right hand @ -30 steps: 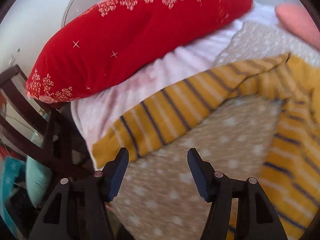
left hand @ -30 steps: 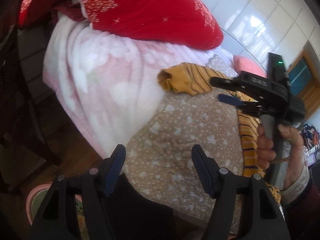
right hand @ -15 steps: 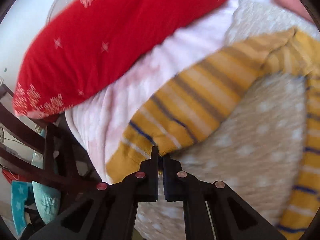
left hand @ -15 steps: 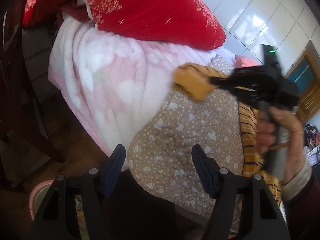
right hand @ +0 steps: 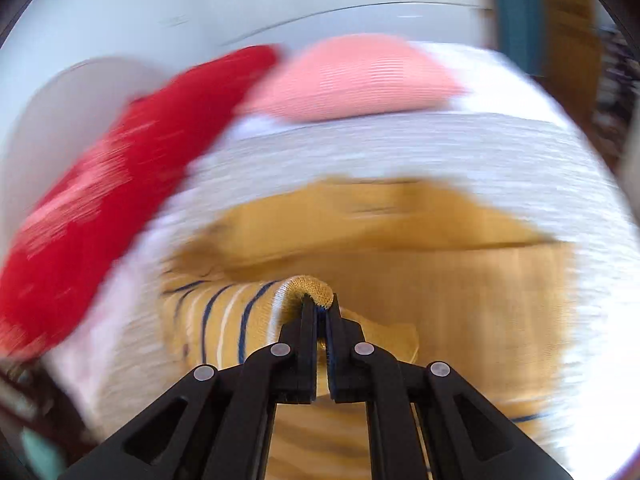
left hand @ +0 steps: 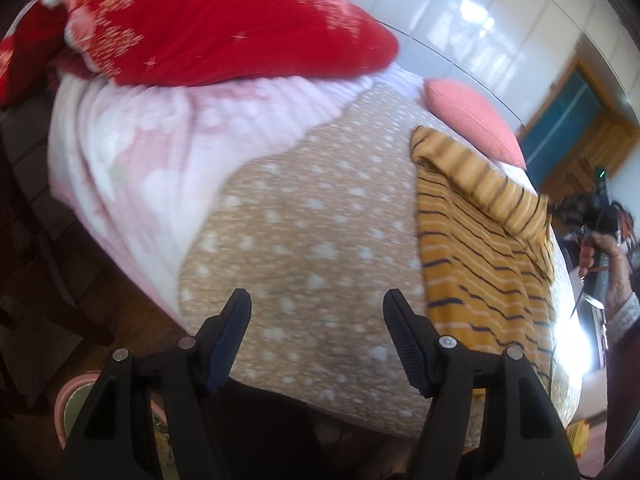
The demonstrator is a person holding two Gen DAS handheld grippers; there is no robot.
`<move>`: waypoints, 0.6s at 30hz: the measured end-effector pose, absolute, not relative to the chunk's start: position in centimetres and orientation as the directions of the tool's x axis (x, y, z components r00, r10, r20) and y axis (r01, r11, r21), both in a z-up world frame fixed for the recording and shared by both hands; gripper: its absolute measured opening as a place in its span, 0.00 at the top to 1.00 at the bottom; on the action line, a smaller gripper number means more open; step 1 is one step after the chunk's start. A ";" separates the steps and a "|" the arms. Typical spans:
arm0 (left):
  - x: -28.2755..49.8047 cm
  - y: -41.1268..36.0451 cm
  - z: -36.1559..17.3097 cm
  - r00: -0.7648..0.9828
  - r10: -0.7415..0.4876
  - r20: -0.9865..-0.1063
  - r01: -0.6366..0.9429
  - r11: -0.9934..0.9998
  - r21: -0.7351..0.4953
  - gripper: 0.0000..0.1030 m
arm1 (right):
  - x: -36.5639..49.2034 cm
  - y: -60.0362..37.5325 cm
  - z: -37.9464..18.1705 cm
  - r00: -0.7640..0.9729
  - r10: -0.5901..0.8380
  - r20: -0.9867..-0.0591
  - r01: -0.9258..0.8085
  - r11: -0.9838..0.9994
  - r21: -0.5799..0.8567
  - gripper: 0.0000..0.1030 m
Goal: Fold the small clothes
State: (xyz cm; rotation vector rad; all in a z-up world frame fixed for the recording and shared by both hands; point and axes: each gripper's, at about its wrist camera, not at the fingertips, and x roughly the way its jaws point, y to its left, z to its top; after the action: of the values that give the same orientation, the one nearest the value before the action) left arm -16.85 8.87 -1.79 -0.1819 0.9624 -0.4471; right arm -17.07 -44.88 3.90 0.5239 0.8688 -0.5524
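Our right gripper (right hand: 319,312) pinches the cuff of the mustard-yellow knitted sweater with navy and white stripes (left hand: 476,256), its sleeve drawn across the body. The sweater lies on the tan white-spotted blanket (left hand: 304,248). Our left gripper (left hand: 318,320) hovers with fingers spread, holding nothing.

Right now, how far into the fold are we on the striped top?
Early. Done: the right tool is shut on the cuff of the yellow striped top's sleeve. In hand: that sleeve is drawn across the body, which lies flat on the spotted blanket. Left: laying the sleeve down and every other fold; the other sleeve is not visible. The left tool is open, empty, above the blanket.
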 end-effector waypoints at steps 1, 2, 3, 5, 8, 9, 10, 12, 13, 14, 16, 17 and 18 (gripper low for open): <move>-17.0 8.3 -1.6 0.484 -0.451 -0.750 0.299 0.891 -0.342 0.34 | -18.7 -46.9 3.0 0.494 -0.247 -0.834 0.692 0.692 0.205 0.88; -17.2 7.7 -1.5 0.482 -0.454 -0.750 0.310 0.888 -0.339 0.34 | -20.6 -48.4 2.4 0.512 -0.226 -0.829 0.714 0.648 0.264 0.85; -17.4 7.1 -1.3 0.479 -0.454 -0.751 0.323 0.887 -0.330 0.34 | -22.6 -49.6 2.1 0.551 -0.201 -0.810 0.717 0.610 0.336 0.83; -17.6 5.8 -1.3 0.469 -0.447 -0.762 0.346 0.887 -0.307 0.33 | -26.0 -50.8 1.6 0.593 -0.188 -0.783 0.714 0.573 0.403 0.73; -17.8 3.7 -1.5 0.436 -0.454 -0.777 0.381 0.875 -0.298 0.33 | -28.9 -51.3 1.1 0.595 -0.197 -0.779 0.712 0.580 0.396 0.70; -18.0 2.9 -1.5 0.425 -0.461 -0.779 0.393 0.869 -0.300 0.33 | -29.6 -51.1 0.9 0.603 -0.188 -0.775 0.706 0.577 0.410 0.70; -18.1 2.1 -1.5 0.416 -0.467 -0.780 0.404 0.863 -0.301 0.33 | -30.3 -51.2 0.6 0.618 -0.172 -0.767 0.695 0.575 0.432 0.70; -18.4 0.5 -1.4 0.400 -0.476 -0.783 0.428 0.853 -0.300 0.33 | -31.4 -52.1 0.1 0.649 -0.139 -0.748 0.666 0.579 0.470 0.68; -18.7 -0.1 -1.3 0.394 -0.479 -0.784 0.437 0.848 -0.299 0.33 | -31.7 -52.1 -0.1 0.661 -0.128 -0.739 0.652 0.585 0.482 0.62; -18.8 -0.7 -1.3 0.388 -0.481 -0.786 0.447 0.844 -0.296 0.33 | -31.8 -52.3 -0.2 0.674 -0.123 -0.728 0.639 0.593 0.491 0.59; -19.3 -1.6 -1.0 0.382 -0.483 -0.788 0.467 0.837 -0.286 0.33 | -31.5 -52.0 -0.3 0.698 -0.119 -0.706 0.612 0.612 0.501 0.57; -19.5 -1.9 -0.9 0.384 -0.480 -0.789 0.475 0.835 -0.277 0.33 | -30.9 -51.8 -0.5 0.706 -0.116 -0.699 0.602 0.618 0.505 0.56; -19.7 -2.1 -0.8 0.388 -0.473 -0.791 0.482 0.836 -0.264 0.33 | -30.3 -51.7 -0.7 0.711 -0.115 -0.694 0.598 0.619 0.509 0.53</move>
State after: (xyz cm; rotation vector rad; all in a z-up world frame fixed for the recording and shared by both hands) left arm -19.72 -2.14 -0.83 0.0099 1.0029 -0.6076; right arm -30.34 -51.70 -0.67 0.8060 0.6674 -0.4469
